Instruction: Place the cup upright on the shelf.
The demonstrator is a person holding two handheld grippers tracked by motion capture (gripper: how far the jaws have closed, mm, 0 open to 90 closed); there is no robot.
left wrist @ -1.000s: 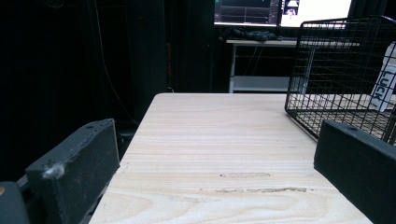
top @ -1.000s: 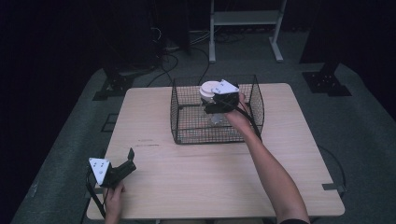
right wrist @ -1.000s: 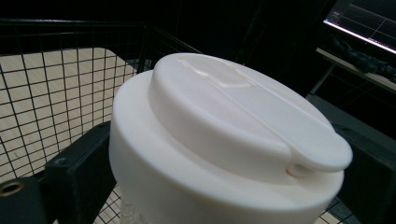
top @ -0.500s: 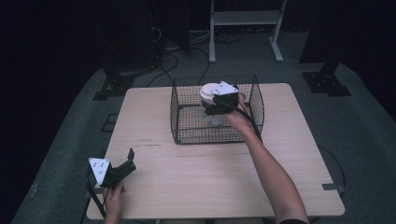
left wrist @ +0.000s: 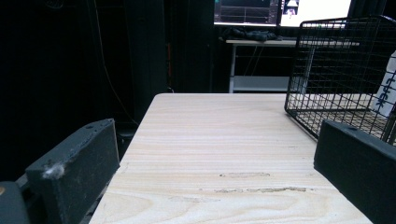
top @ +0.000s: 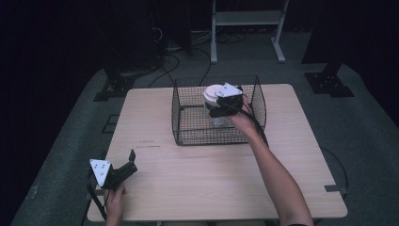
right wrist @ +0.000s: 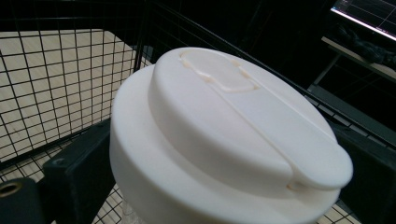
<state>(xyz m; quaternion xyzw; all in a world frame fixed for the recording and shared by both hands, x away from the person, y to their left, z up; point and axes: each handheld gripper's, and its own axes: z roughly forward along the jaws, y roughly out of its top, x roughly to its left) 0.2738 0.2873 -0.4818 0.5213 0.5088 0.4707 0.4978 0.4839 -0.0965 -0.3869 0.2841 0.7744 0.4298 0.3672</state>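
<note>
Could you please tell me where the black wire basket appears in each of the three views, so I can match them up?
High view: the wire basket stands at the table's far middle.
Left gripper view: it is at the upper right, beyond the right jaw.
Right gripper view: its mesh lies behind the white lid.
Shared landmark: the pale wooden table.

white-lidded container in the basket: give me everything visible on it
The container stands upright inside the black wire basket, toward its back right. Its lid is cream-white, smooth, plastic-looking: a round stepped cap with a raised centre panel, an oval recess and a tab overhanging one edge; it looks closed. The body below appears pale or translucent, mostly hidden. The right gripper has a black jaw on each side of it, just under the lid; actual contact cannot be told.
</note>
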